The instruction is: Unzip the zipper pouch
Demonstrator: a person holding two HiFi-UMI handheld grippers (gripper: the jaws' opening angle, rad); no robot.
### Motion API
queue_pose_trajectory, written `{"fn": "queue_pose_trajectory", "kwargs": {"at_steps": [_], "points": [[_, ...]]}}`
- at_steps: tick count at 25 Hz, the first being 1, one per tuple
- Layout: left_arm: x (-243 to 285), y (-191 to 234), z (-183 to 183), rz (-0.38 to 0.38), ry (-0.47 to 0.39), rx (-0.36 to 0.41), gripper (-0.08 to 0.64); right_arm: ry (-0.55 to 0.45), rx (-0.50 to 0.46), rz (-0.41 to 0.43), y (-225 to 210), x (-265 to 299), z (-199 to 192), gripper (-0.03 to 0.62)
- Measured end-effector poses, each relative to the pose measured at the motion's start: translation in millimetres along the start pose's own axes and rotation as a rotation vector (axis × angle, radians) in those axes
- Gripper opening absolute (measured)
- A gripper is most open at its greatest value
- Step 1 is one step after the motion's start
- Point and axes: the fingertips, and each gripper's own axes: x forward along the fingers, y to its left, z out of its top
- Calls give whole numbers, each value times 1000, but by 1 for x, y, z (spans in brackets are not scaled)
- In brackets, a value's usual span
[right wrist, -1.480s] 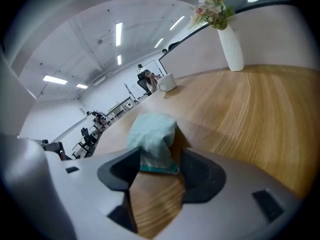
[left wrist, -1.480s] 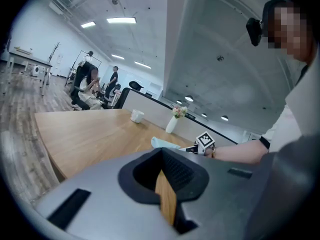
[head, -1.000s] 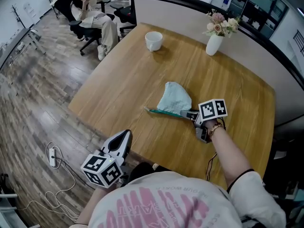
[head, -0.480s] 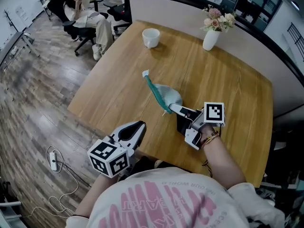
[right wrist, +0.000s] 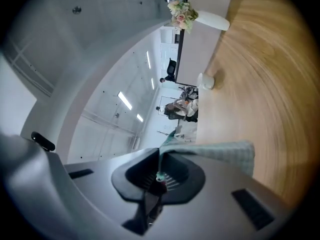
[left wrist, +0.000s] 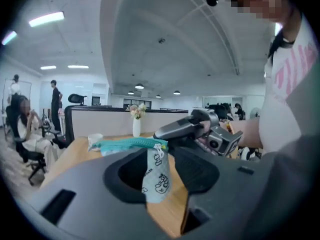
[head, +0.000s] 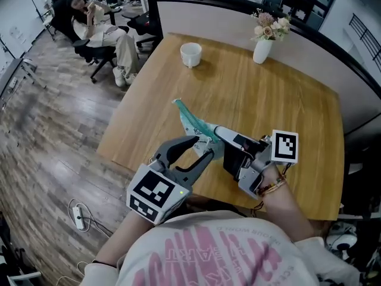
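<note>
The right tool point(head: 216, 132) is pressed together on one end of the zipper pouch point(head: 191, 121), holding it above the surface point(head: 286, 100) with the rest reaching toward 11 o'clock. The left tool point(head: 193, 152), at the pouch's 6 o'clock, is opening wide, and the hanging tag point(left wrist: 156, 174) sits untouched between its jaws. The limp tag could swing clear before the left tool closes. A hard tug could also drag the fabric out of the right tool's thin pinch.

1. Head view, centre: the zipper pouch's point(head: 191, 121) near end is hidden behind the left gripper point(head: 201, 148), jaws opening around the hanging tag point(left wrist: 156, 176), and the right gripper point(head: 217, 133), jaws closing on the pouch's edge.
2. Left gripper view, centre: the tag's print is too small to read.
3. Right gripper view, right side: the table point(right wrist: 260, 74) is blurred.
4. Head view, bottom edge: the shirt point(head: 208, 255) is cut off.
</note>
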Motion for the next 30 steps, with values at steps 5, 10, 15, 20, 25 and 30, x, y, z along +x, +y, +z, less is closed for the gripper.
{"fn": "queue_pose_trajectory", "kwargs": {"at_steps": [5,10,15,20,25,30], "points": [[-3,13,9,74,-17,81,105,-35,-22,1,19,17,-4,9],[-9,25,10,107,-26,78,88,-62,-23,-2,28,25,-2,9],[-6,25,10,120,-35,70,94,-80,25,-8,27,30,-3,9],[-9,27,6,138,-37,53,58,-98,41,-16,26,31,-4,9],[-14,32,9,168,-54,41,20,-106,38,-29,26,28,-2,9],[-10,29,8,160,-35,62,6,-113,41,-43,23,25,-1,9]]}}
